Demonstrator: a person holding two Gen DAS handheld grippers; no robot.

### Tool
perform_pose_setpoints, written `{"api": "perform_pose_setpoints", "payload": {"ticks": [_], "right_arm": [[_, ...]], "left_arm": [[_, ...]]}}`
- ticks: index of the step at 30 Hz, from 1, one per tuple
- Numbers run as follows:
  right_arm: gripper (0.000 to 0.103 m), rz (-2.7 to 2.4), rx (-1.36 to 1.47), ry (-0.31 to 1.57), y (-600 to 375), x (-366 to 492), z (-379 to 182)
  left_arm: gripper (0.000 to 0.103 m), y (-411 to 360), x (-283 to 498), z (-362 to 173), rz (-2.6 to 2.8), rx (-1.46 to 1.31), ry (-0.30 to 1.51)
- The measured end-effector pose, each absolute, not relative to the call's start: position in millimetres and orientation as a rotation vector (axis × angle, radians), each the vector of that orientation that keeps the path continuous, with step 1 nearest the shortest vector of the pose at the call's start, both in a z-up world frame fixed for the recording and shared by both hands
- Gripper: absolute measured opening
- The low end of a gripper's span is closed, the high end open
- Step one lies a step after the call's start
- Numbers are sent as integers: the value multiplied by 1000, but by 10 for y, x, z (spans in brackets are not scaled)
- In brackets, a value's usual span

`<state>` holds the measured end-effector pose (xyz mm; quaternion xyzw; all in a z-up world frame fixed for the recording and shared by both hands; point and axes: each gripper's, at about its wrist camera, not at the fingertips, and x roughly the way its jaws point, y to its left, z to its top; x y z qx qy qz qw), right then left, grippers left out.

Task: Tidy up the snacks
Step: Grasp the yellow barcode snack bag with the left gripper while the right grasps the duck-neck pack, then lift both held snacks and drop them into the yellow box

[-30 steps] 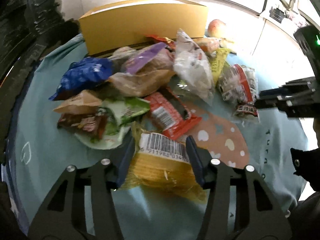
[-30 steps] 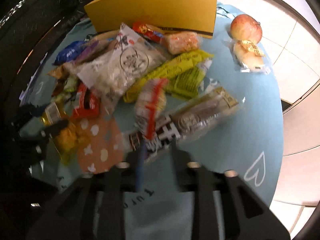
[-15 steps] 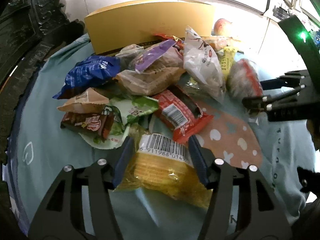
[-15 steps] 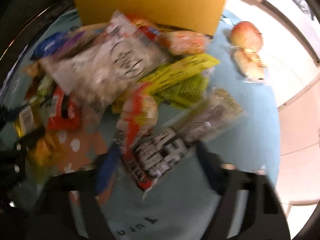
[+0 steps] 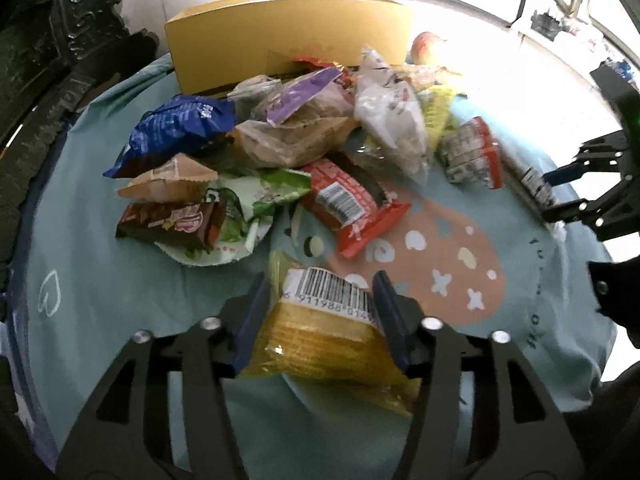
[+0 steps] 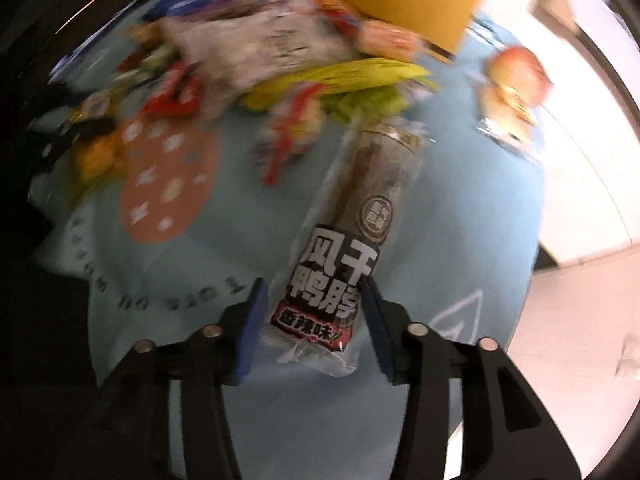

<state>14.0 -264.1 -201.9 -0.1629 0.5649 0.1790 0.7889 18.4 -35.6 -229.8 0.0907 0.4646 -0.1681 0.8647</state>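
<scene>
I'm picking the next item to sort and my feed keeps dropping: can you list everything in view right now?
yellow chip bag: 1, yellow with barcode, between the left gripper's fingers
long dark meat-snack pack: 1, black and clear, between the right gripper's fingers
blue bag: 1, blue, left of pile
red bar wrapper: 1, red, pile's near edge
white bag: 1, white, right of pile
other snack packs: several, mixed colours, heaped mid-cloth
cardboard box: 1, yellow-brown, behind pile
apple: 1, red-yellow, right of box
tablecloth: 1, light blue with an orange patch
left gripper: black, blue pads
right gripper: black, blue pads
</scene>
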Motion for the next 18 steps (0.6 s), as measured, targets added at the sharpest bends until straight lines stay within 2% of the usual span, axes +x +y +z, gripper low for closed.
{"api": "perform_pose_setpoints", "payload": {"ticks": [2, 3, 4, 5, 6, 9, 12, 18], "right_arm": [[60, 319, -366, 1199, -2599, 185, -2057], [62, 302, -365, 1202, -2577, 208, -2085], [63, 281, -355, 1206, -2540, 231, -2111], [62, 271, -335, 1205, -2534, 236, -2113], [52, 273, -306, 1207, -2541, 244, -2111], [42, 303, -226, 1208, -2591, 300, -2043], [41, 351, -111, 1186, -2643, 340, -1837], [41, 415, 12, 1116, -2778, 315, -1474]], "left_arm": [[98, -379, 210, -2385, -319, 207, 1012], [98, -385, 207, -2457, -325, 201, 1042], [96, -391, 202, -2489, -334, 197, 1052], [81, -398, 179, -2504, -354, 188, 1052], [70, -409, 163, -2498, -371, 182, 1050], [60, -395, 135, -2452, -389, 168, 1044], [54, -285, 147, -2361, -394, 113, 1041], [51, -192, 82, -1985, -407, 68, 960]]}}
